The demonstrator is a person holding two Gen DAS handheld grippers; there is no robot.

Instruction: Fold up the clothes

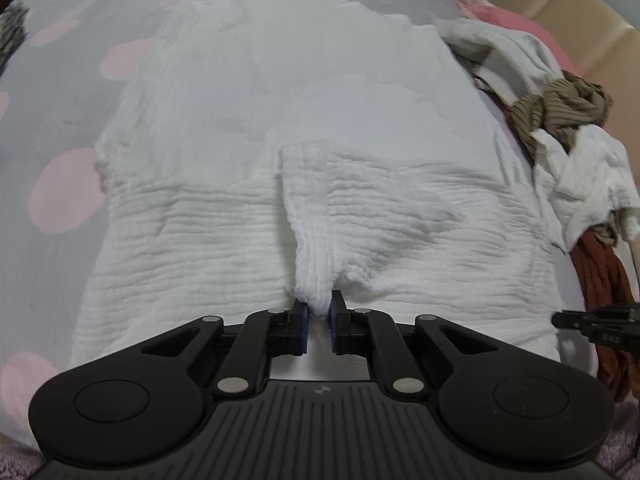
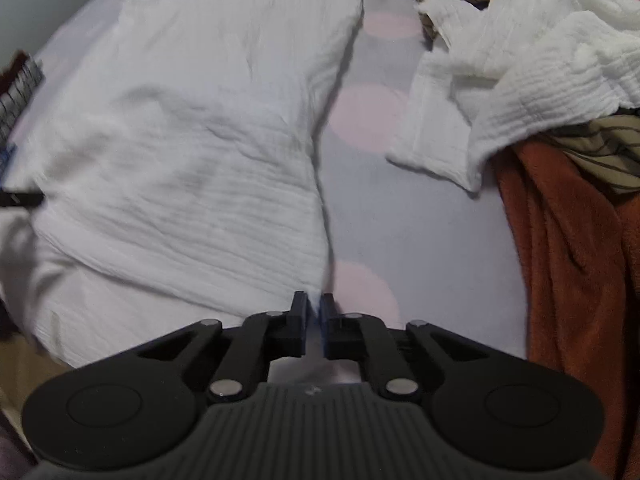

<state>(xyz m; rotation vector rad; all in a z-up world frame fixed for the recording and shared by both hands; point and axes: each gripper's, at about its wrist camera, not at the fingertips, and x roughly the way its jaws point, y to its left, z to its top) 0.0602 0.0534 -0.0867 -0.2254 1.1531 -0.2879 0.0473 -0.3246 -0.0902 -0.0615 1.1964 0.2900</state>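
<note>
A white crinkled garment [image 1: 280, 128] lies spread flat on a grey sheet with pink dots [image 1: 60, 184]. My left gripper [image 1: 319, 314] is shut on a pinched fold of the garment's near hem. The right gripper shows at the right edge of the left wrist view [image 1: 592, 320]. In the right wrist view the same white garment [image 2: 192, 152] fills the left side. My right gripper [image 2: 315, 312] is shut on the garment's near right corner, just above the sheet [image 2: 400, 220].
A heap of other clothes lies to the right: a white crinkled piece [image 2: 520, 72], a brown striped piece [image 1: 568, 108] and a rust-orange piece [image 2: 568, 260]. A beige headboard [image 1: 560, 0] stands beyond. A dark patterned cloth [image 2: 16, 96] lies at far left.
</note>
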